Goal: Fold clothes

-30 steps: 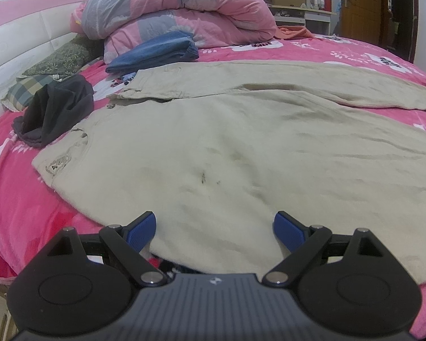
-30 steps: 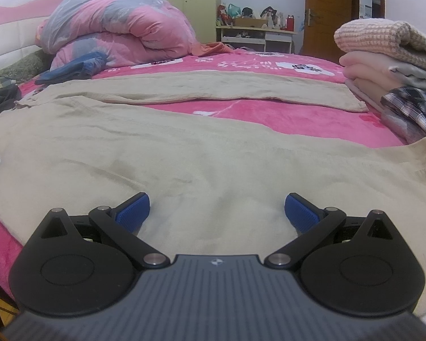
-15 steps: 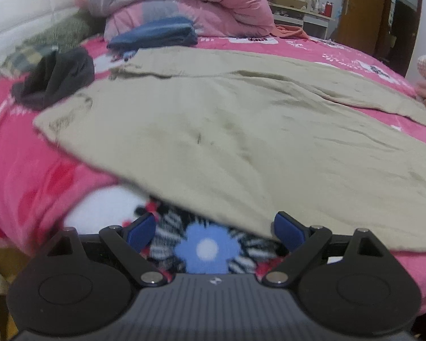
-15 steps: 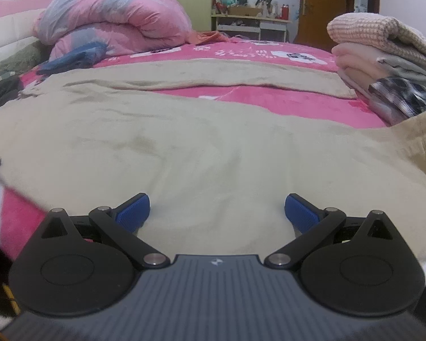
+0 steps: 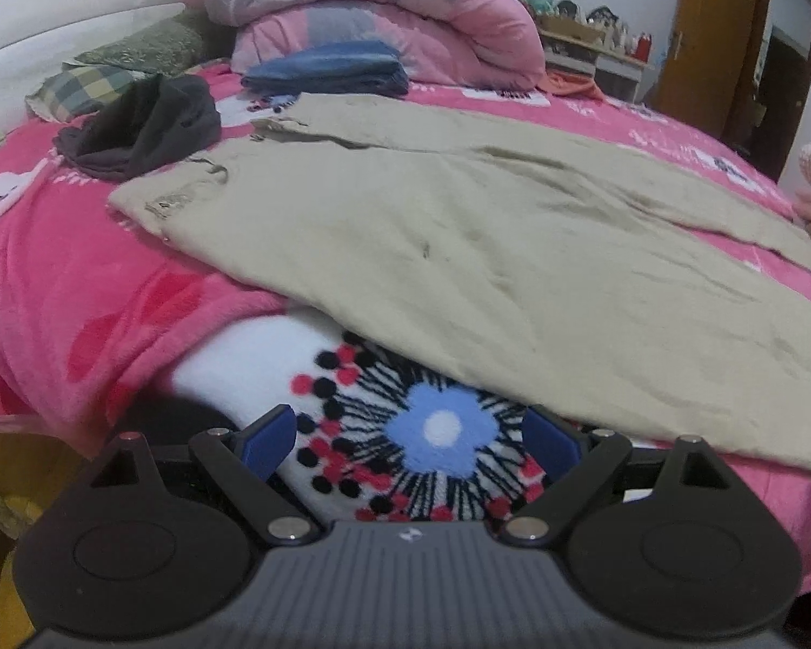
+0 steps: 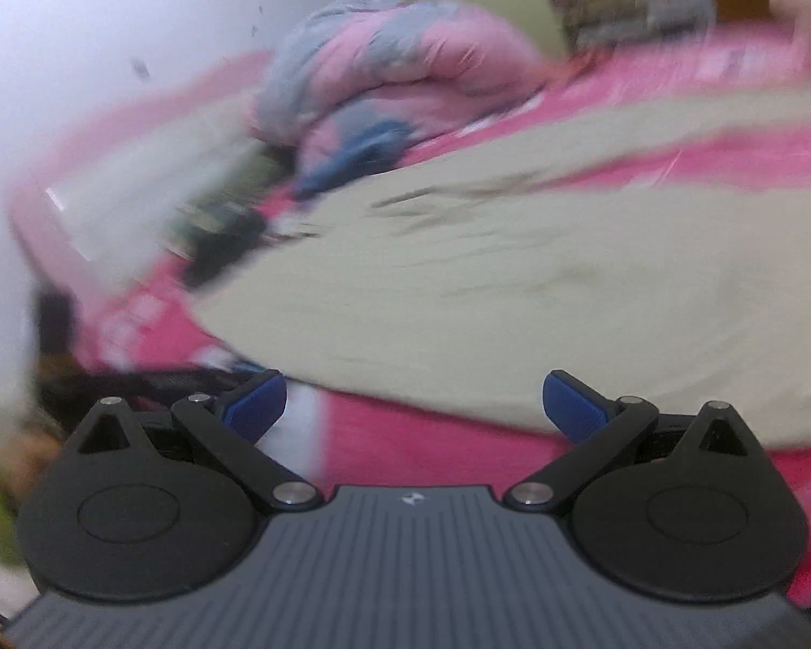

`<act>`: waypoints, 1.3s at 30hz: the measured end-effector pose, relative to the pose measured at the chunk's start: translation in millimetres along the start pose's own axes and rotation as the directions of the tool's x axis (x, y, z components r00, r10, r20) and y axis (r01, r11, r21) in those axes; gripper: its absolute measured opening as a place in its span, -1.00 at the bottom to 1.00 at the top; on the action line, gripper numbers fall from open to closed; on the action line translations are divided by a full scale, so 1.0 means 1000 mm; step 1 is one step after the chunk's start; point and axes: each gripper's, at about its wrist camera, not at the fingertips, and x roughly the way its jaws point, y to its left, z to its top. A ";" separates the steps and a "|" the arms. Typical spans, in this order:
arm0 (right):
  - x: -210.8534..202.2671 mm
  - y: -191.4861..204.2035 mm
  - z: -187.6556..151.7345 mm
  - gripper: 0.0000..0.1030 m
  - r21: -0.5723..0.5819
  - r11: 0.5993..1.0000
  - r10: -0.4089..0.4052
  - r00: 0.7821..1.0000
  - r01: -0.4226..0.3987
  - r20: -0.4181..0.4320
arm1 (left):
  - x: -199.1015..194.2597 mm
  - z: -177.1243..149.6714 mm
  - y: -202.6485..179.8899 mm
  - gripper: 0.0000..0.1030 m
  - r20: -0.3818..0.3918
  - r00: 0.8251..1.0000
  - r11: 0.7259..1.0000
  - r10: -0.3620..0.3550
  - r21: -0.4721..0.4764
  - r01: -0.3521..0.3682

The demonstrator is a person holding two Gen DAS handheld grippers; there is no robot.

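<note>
Both hand-held grippers, left [image 5: 408, 441] and right [image 6: 413, 400], hang with fingers spread and hold nothing, just off the bed's [image 5: 75, 292] near edge. Beige trousers [image 5: 513, 249] lie flat ahead of them, long axis running along that edge, hem nearest the left one. Toward the headboard corner sit a dark garment [image 5: 146, 130], folded blue cloth [image 5: 324, 67] and a rolled quilt [image 5: 373, 11]. Nothing blocks the near hem. The right view is blurred.

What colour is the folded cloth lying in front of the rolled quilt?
Blue; the folded cloth shows best in the left wrist view.
</note>
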 end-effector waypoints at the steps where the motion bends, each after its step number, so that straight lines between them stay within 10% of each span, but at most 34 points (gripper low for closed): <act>1: 0.007 -0.006 0.003 0.98 0.079 0.995 0.060 0.998 -0.058 -0.021 | 0.000 0.001 0.001 0.78 0.000 1.000 1.000 0.000 -0.006 0.000; 12: 0.088 -0.034 -0.006 0.94 0.610 0.738 0.399 0.916 -0.289 -0.048 | 0.001 0.011 0.028 0.77 0.008 0.999 0.994 0.046 -0.097 -0.045; 18: 0.104 -0.032 -0.007 0.79 0.656 0.709 0.385 0.921 -0.258 -0.055 | 0.008 0.013 0.035 0.74 -0.002 1.000 0.991 0.030 -0.133 -0.030; 26: 0.101 -0.050 -0.016 -0.04 0.730 0.645 0.344 0.939 -0.226 -0.014 | 0.009 0.015 0.042 0.72 0.027 0.999 0.987 0.026 -0.161 -0.022; 39: 0.124 -0.043 -0.015 -0.40 0.758 0.609 0.359 0.933 -0.234 0.000 | 0.009 0.027 0.095 0.27 0.131 0.989 0.940 0.062 -0.342 -0.014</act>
